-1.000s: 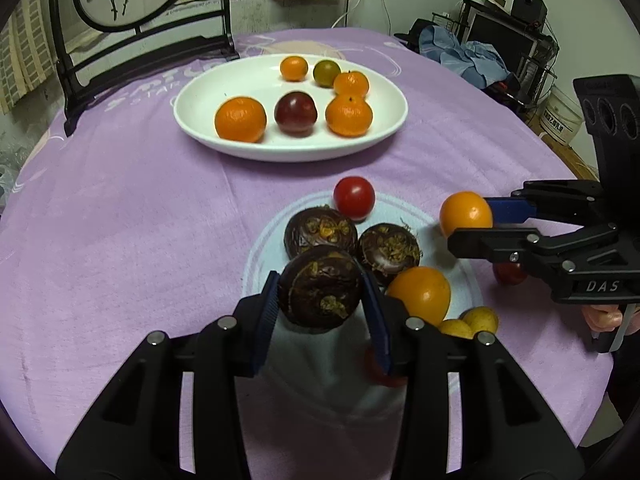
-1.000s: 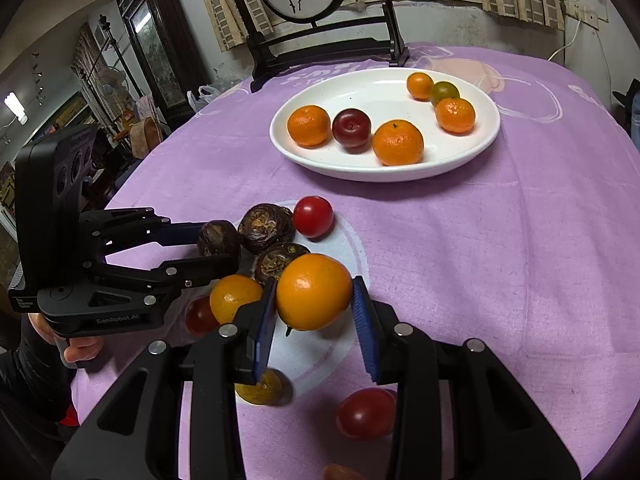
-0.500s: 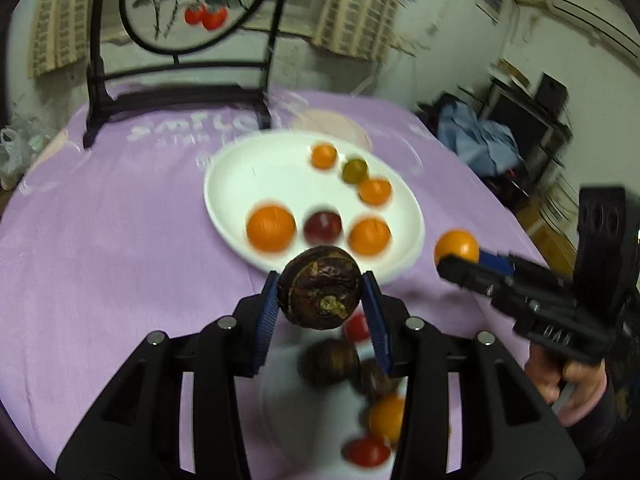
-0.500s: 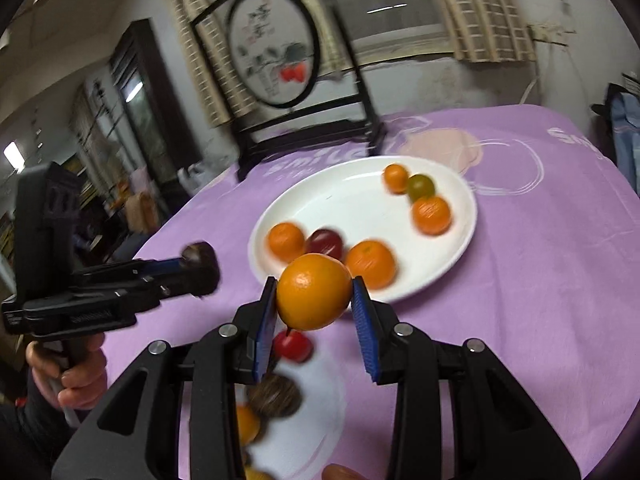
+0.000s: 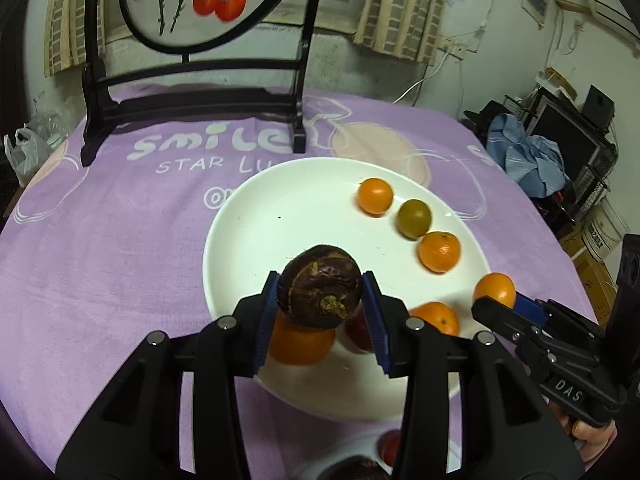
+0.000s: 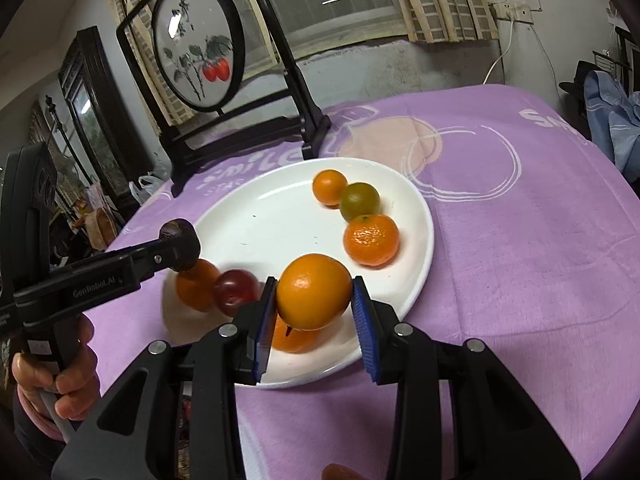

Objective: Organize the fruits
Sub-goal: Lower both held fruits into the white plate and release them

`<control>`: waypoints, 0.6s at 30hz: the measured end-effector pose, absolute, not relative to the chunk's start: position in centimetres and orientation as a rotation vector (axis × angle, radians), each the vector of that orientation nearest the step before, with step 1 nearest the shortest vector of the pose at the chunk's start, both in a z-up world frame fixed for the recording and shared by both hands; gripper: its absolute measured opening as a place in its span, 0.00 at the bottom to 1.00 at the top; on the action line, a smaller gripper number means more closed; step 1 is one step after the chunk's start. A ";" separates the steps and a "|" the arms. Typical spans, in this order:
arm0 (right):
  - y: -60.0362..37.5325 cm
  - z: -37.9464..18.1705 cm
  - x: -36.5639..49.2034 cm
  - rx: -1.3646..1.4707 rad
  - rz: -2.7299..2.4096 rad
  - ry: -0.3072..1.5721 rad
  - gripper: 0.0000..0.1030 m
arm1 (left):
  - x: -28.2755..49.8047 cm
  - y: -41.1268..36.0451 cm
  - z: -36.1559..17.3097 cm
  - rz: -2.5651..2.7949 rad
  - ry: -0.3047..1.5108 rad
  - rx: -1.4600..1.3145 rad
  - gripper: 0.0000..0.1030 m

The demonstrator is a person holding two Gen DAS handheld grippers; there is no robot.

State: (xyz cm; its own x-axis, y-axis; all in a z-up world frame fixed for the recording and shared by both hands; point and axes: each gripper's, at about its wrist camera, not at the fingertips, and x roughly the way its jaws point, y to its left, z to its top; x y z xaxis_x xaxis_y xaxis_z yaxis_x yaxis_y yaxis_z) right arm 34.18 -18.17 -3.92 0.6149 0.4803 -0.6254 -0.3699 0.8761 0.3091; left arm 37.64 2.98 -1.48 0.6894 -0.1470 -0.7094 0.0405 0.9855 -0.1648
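A dark wrinkled fruit (image 5: 319, 297) is clamped between the blue pads of the left claw (image 5: 320, 312), held above the near part of a white plate (image 5: 256, 216). An orange fruit (image 5: 494, 289) is gripped at the right claw (image 5: 496, 300), over the plate's right rim. Three small citrus fruits (image 5: 414, 213) are seen on the plate's far side, on the purple-clothed counter (image 5: 100, 240).

Purple tablecloth (image 5: 120, 240) covers the round table, printed "smile" and "STAR LU" in white with pale circles. Black-framed round screen (image 6: 198, 44) painted with red fruit stands at the far edge. Checked curtains (image 5: 396, 16) behind. Blue cloth heap (image 5: 532, 160) lies off to the right (shelving beside it).
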 end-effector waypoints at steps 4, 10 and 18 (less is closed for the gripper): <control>-18.2 -3.6 33.7 0.140 0.481 0.742 0.63 | 37.9 2.9 -1.7 -0.080 0.801 -0.138 0.69; -18.3 -1.7 31.3 0.167 0.545 0.729 0.63 | 35.3 3.4 1.1 -0.038 0.719 -0.119 0.86; -15.9 -1.3 28.4 0.172 0.692 0.806 0.63 | 29.7 6.2 1.1 0.032 0.712 -0.158 0.96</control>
